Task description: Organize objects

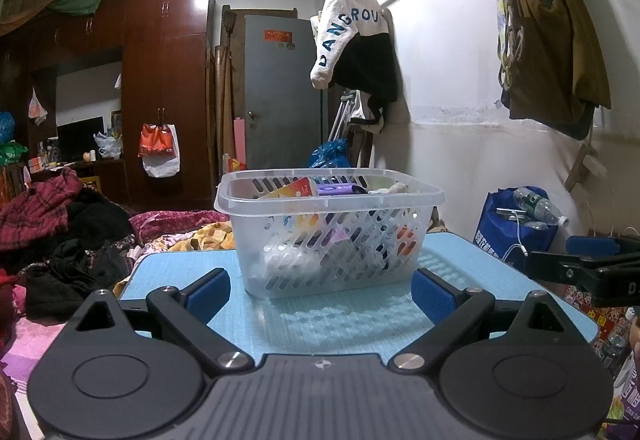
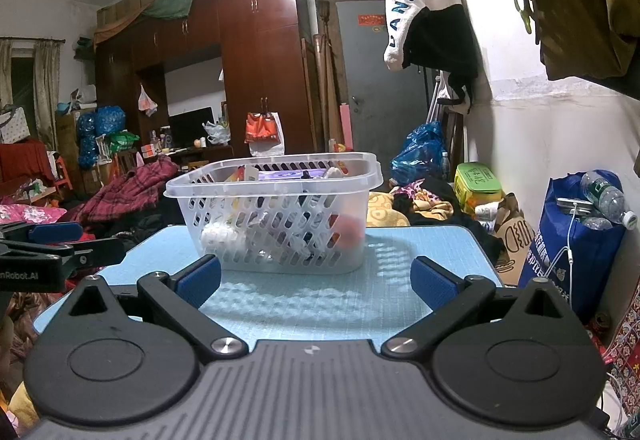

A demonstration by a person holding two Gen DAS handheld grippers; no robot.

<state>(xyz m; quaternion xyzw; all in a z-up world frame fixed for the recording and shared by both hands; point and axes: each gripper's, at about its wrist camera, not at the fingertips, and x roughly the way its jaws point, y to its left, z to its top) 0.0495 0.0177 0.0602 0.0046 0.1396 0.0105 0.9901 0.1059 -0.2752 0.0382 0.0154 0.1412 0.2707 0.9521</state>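
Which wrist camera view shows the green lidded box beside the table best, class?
The right wrist view. The green lidded box sits there in plain sight, right of the basket, behind the blue table. The left wrist view does not show it at all.

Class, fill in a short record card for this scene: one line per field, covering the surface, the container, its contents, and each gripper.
surface: light blue table with a grid pattern
container: clear slotted plastic basket, upright on the table
contents: mixed small items, including an orange-and-white packet and a purple pack; the rest is hard to identify
left gripper: open, empty, short of the basket
right gripper: open, empty, short of the basket
loose items on table: none visible outside the basket
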